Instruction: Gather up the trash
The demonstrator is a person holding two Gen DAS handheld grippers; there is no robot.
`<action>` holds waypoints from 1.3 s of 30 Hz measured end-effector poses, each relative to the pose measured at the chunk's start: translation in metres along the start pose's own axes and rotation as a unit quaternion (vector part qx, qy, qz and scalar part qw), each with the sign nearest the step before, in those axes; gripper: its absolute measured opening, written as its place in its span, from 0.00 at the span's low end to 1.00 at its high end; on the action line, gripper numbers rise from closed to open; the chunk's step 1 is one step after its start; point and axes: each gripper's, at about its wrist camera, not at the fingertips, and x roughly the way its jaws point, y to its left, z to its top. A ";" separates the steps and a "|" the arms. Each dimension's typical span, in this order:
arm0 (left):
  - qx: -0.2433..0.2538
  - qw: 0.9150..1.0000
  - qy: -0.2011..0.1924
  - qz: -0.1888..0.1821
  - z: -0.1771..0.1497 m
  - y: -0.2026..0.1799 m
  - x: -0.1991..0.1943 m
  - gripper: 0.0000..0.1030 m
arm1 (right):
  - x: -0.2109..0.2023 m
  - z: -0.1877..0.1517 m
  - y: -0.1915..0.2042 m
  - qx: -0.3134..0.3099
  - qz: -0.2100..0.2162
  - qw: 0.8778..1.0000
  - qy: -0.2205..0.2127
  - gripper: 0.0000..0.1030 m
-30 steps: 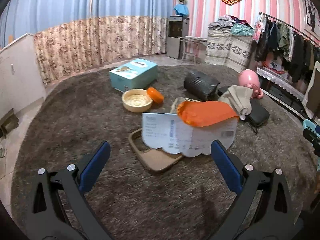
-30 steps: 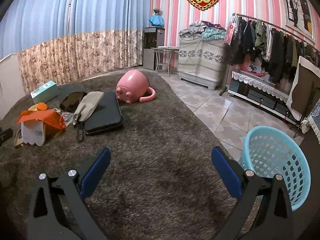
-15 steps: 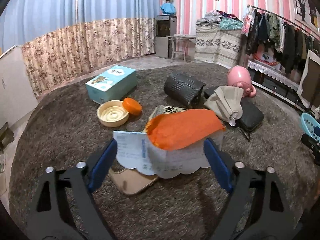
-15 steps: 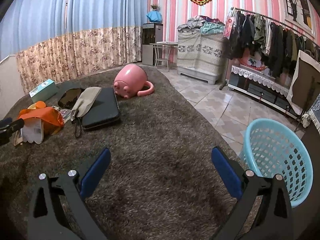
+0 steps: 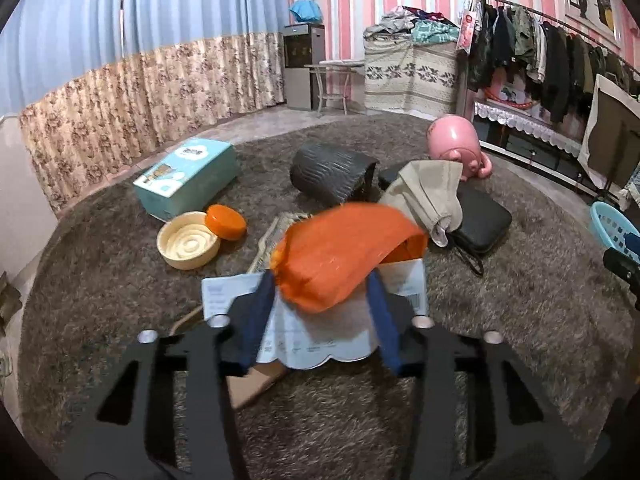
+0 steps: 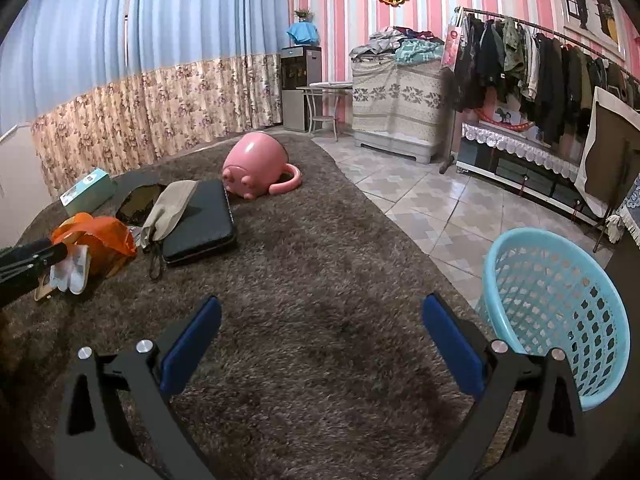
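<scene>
An orange plastic bag lies on a white printed paper packet on the brown carpet. My left gripper has closed in around the near end of the bag, with the blue pads touching its sides. In the right wrist view the bag and the left gripper's tip show at far left. My right gripper is open and empty above bare carpet. A light blue mesh basket stands on the floor just right of it, and its rim shows in the left wrist view.
On the carpet lie a teal box, a cream dish with an orange lid, a dark grey bag, a beige cloth on a black case, a pink pig pot and a brown flat piece. Clothes rack at right.
My left gripper moved forward to the orange bag and its jaws narrowed from wide open to gripping the bag's near end. The right gripper stayed open and barely moved.
</scene>
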 end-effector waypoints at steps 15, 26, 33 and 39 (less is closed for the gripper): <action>-0.009 1.000 -0.029 0.000 0.007 0.009 -0.015 0.03 | -0.001 0.000 -0.007 0.011 0.006 1.000 0.000 0.96; -0.031 0.998 -0.047 0.010 0.011 0.035 -0.029 0.03 | 0.003 0.006 0.003 -0.003 0.010 1.000 0.000 0.96; -0.049 0.997 -0.055 0.019 0.011 0.055 -0.034 0.02 | 0.012 0.013 0.019 -0.017 0.018 1.000 0.001 0.96; -0.062 0.995 -0.065 0.038 0.010 0.081 -0.038 0.02 | 0.025 0.018 0.038 -0.035 0.027 0.999 0.006 0.96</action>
